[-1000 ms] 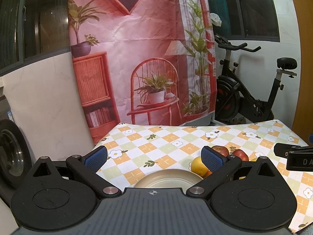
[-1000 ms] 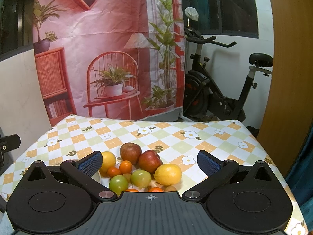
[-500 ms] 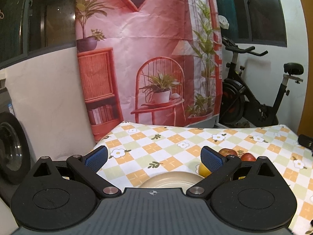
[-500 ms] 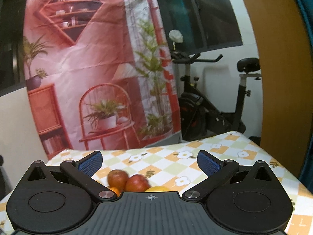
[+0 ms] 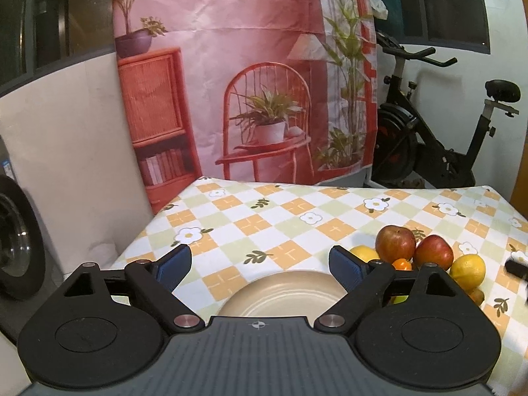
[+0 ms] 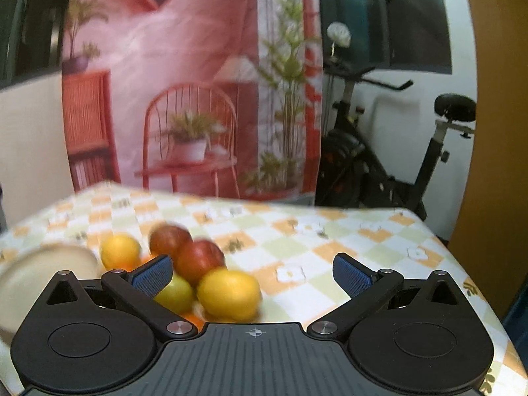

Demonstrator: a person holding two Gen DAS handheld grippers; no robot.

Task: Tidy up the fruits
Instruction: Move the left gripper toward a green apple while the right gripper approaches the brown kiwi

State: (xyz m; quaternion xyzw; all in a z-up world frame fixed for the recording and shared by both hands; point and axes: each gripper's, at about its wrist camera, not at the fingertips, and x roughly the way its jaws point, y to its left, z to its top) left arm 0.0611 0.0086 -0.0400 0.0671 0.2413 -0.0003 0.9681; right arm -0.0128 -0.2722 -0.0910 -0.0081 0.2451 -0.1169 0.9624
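A pile of fruit [image 5: 429, 257] sits toward the right side of the checked-cloth worktop [image 5: 297, 211], just beside a cream plate [image 5: 287, 292] near its front edge. The left claw [image 5: 260, 264], its jaws closing on nothing, hangs above the plate; the right claw [image 6: 254, 272] is spread wide over the fruit.

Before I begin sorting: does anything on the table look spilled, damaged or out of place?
Nothing spilled or damaged. The fruit pile sits loose on the tablecloth beside the cream plate, which looks bare where visible.
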